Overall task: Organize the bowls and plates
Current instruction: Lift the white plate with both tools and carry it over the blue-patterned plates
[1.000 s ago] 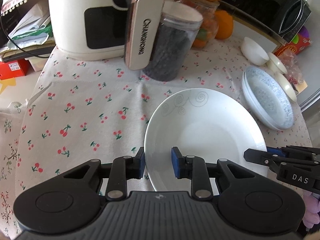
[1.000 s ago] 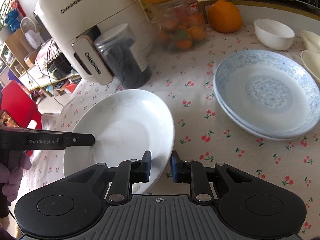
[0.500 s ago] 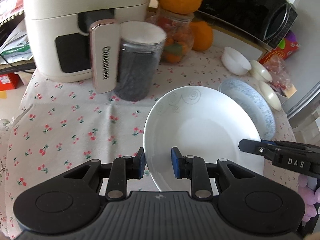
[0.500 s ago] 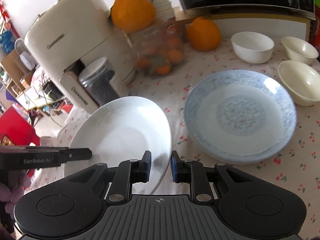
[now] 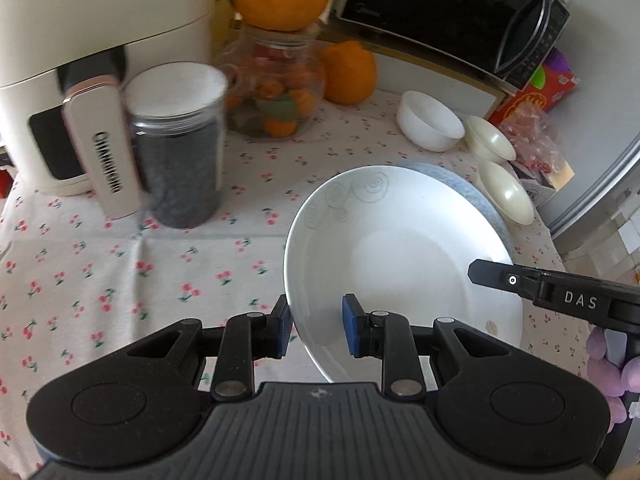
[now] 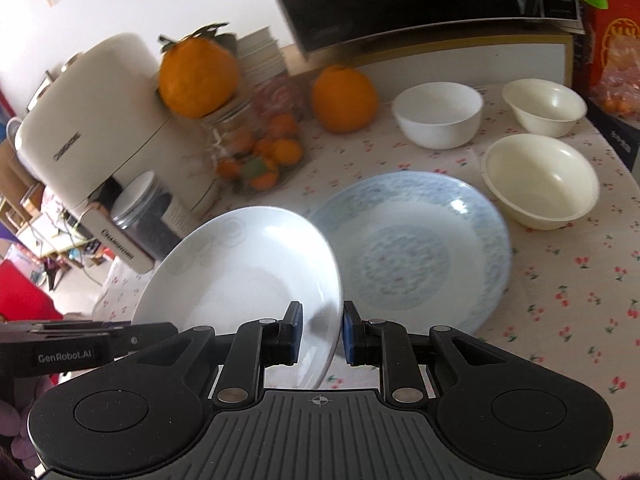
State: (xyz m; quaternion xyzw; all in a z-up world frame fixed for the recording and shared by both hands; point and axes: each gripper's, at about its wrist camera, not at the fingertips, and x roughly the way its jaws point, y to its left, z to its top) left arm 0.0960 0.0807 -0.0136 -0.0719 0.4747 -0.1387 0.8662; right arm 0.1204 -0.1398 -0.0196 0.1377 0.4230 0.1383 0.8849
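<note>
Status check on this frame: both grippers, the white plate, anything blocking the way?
Left gripper and right gripper both shut on white plate, plate lifted. Blue-patterned plate just beyond, top bare. Cream bowl sits beside it, clear of path.

Both views are lit by soft, bright daylight, and a broad pale sheen is seen on the white plate (image 5: pixel 400 248), with a dark shadow cast on its rim near the fingers (image 6: pixel 290 334) in the right wrist view. Motion blur is shown on the air fryer (image 6: pixel 92 128), the glass jar (image 6: pixel 256 148) and the blue-patterned plate (image 6: pixel 420 252). Strong fisheye bending is seen at the edges, where the microwave (image 5: pixel 452 20) is curved.
</note>
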